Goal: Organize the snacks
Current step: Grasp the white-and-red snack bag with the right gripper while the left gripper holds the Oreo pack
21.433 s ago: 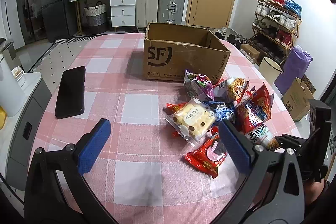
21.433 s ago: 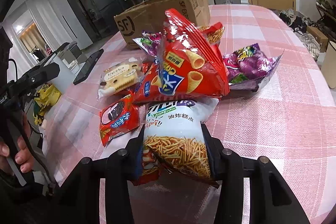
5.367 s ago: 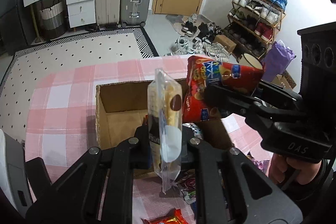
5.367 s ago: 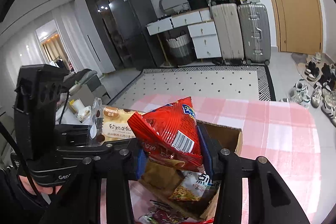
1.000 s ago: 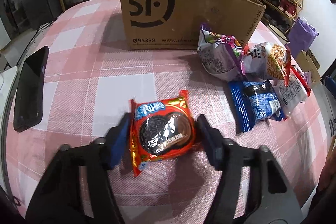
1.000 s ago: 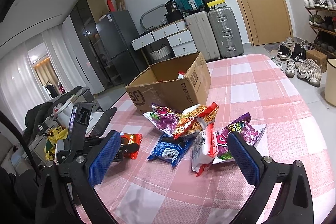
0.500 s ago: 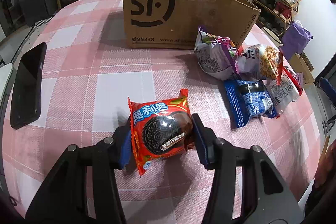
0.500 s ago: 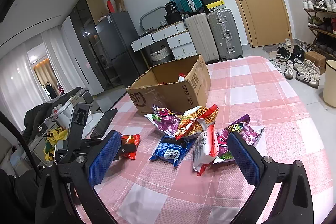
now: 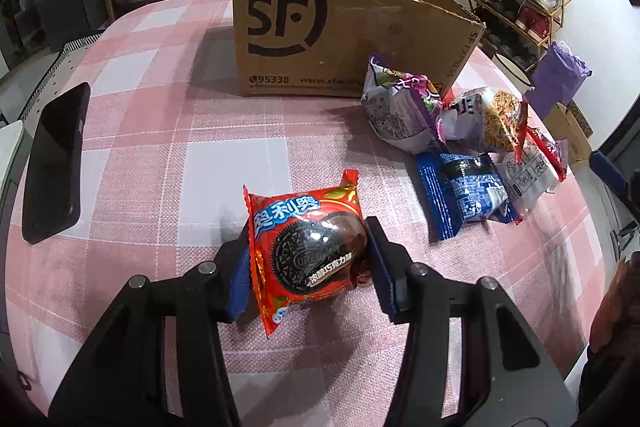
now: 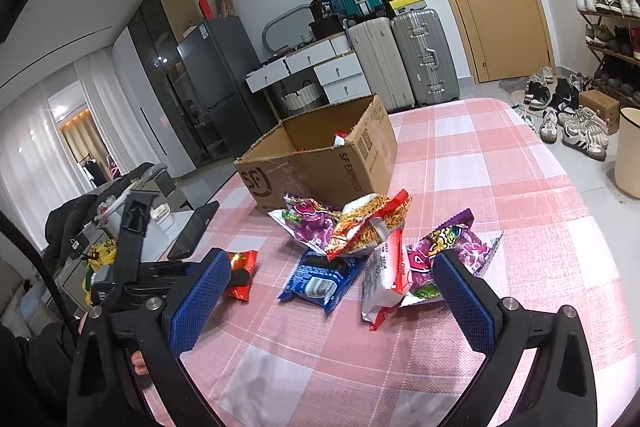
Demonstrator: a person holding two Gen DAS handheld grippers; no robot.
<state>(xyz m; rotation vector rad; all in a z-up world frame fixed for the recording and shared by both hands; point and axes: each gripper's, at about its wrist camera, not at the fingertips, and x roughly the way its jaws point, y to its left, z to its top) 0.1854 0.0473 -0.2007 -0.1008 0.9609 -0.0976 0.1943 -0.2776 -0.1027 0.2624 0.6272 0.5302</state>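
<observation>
A black phone [image 9: 54, 163] lies on the pink checked table [image 9: 224, 155], off to the left gripper's left side.

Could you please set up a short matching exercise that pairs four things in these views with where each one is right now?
Things:
1. red Oreo packet
2. black phone
3. blue snack packet
4. cardboard box

Places:
A. standing at the far side of the table, behind the loose snacks
B. lying flat near the table's left edge
C. clamped between the left gripper's pads
D. lying on the cloth, right of the Oreo packet in the left wrist view

Pairs: 1-C, 2-B, 3-D, 4-A
</observation>
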